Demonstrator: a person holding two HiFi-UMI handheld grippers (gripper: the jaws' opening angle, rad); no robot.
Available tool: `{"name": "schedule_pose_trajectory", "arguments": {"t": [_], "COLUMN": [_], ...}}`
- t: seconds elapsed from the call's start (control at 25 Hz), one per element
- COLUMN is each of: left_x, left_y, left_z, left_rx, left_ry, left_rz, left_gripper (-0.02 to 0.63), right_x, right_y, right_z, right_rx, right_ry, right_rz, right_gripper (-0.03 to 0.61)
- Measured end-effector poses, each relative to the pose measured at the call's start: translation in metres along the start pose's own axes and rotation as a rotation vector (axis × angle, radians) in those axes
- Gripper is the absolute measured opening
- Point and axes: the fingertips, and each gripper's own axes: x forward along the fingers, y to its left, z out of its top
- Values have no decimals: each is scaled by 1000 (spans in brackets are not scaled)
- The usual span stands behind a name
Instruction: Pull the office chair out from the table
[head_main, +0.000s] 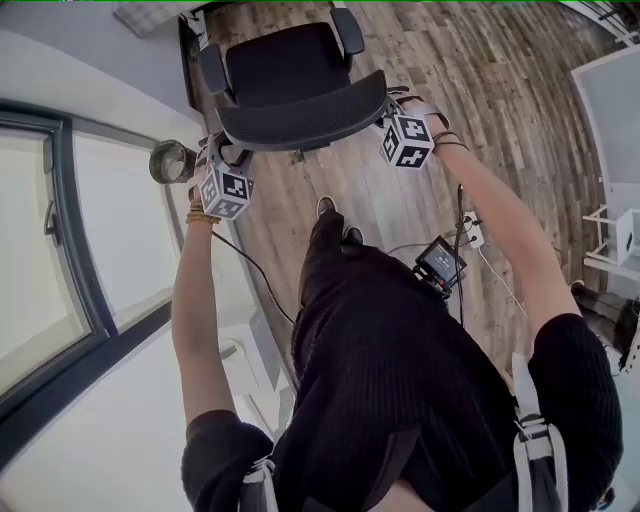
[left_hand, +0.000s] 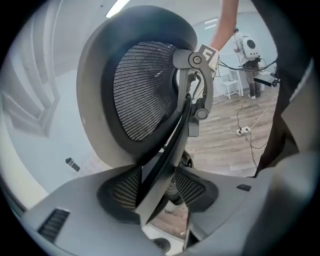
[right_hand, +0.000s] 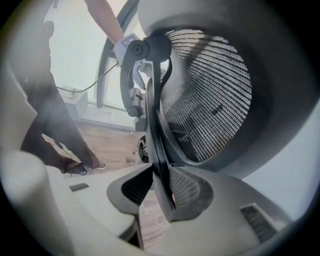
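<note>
The black office chair (head_main: 285, 65) stands on the wood floor, seat facing away from me, its mesh backrest (head_main: 300, 122) nearest. My left gripper (head_main: 214, 152) is shut on the backrest's left edge. My right gripper (head_main: 388, 108) is shut on its right edge. In the left gripper view the backrest frame (left_hand: 160, 165) runs down between the grey jaws of the left gripper (left_hand: 165, 197), with the mesh (left_hand: 142, 95) above. The right gripper view has the right gripper (right_hand: 160, 192) clamped on the frame edge (right_hand: 157, 150) the same way, beside the mesh (right_hand: 210, 105).
A grey table corner (head_main: 150, 14) shows at the top left beyond the chair. A round grey object (head_main: 172, 160) sits by the white wall and window (head_main: 60, 270) on the left. A cable and power strip (head_main: 470, 232) lie on the floor to the right, near white shelving (head_main: 612, 235).
</note>
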Motion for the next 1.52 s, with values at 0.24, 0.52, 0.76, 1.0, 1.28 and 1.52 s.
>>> {"name": "schedule_pose_trajectory", "arguments": {"t": [0.24,0.52,0.76,1.0,1.28,1.52], "left_x": [-15,-23,-19,-24,-55,-104], "left_y": [-9,-12,-5,-13,-22,-44], "left_z": [-8,-9,-8,-5,3,11], "left_rx": [11,19,-25,-14,-154,-307], "left_ry": [-29,-34,-35,-30,-156,-238], "left_rz": [-14,-27,-79,-131,7,17], "left_gripper": [215,215,214,264,334,331], "right_x": [-6,-10,-7,-12,-28,-51], "right_y": [18,24,19,21,28,64], "right_z": [9,14,16,16,24,40], "right_rx": [22,51,61,20,126,258], "right_ry": [33,62,55,46,-48,-118], "right_rz": [-7,-33,-36,-40,-211,-210], "right_gripper": [108,114,117,120,170,170]}}
